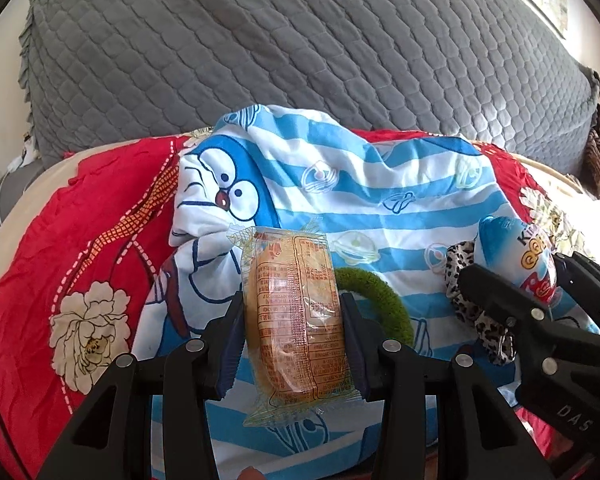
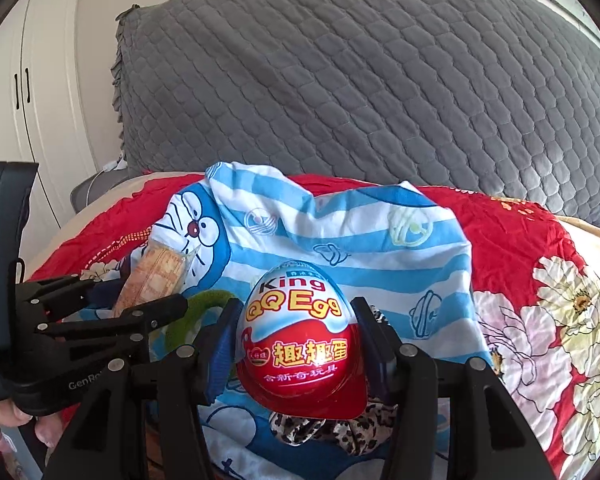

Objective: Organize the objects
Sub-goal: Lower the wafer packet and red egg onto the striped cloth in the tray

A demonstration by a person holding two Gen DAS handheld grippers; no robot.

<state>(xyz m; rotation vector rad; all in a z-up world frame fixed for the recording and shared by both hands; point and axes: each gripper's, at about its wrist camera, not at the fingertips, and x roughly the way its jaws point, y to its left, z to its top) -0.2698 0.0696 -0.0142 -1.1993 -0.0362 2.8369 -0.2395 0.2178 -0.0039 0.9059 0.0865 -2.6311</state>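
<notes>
On the left lies a red sheet (image 1: pixel 40 260) with a big white flower (image 1: pixel 88 332) on it. It covers the bed. Behind it stands a gray quilted cushion (image 1: pixel 260 40).

On the red sheet sits a blue and white striped cloth (image 1: pixel 380 200) with a blue cartoon cat face (image 1: pixel 224 184).

The left gripper (image 1: pixel 294 320) is clamped on a cake (image 1: pixel 296 312) in a clear wrapper with orange print. The 2 pads press on the 2 long sides of the cake. The cake points up and away, above the striped cloth.

Just behind the cake, to its right, a green ring (image 1: pixel 380 296) lies on the cloth. It looks fuzzy. Part of it is hidden by the cake and the gripper.

More to the right is a leopard-print scrunchie (image 1: pixel 460 280) on the cloth. The right gripper hides part of it.

The right gripper (image 2: pixel 298 340) is clamped on a toy egg (image 2: pixel 300 340). The egg is red at the bottom and white and blue at the top, with the words "King QQ Egg" on it. Its pointy end is up. The pads touch its left and right sides. The egg is above the scrunchie and the cloth.

In the right view, a hand (image 2: pixel 16 420) shows at the bottom left, under the left gripper. White closet doors (image 2: pixel 20 100) stand far off on the left.

On the far right the red sheet has more white flowers (image 2: pixel 572 320).
</notes>
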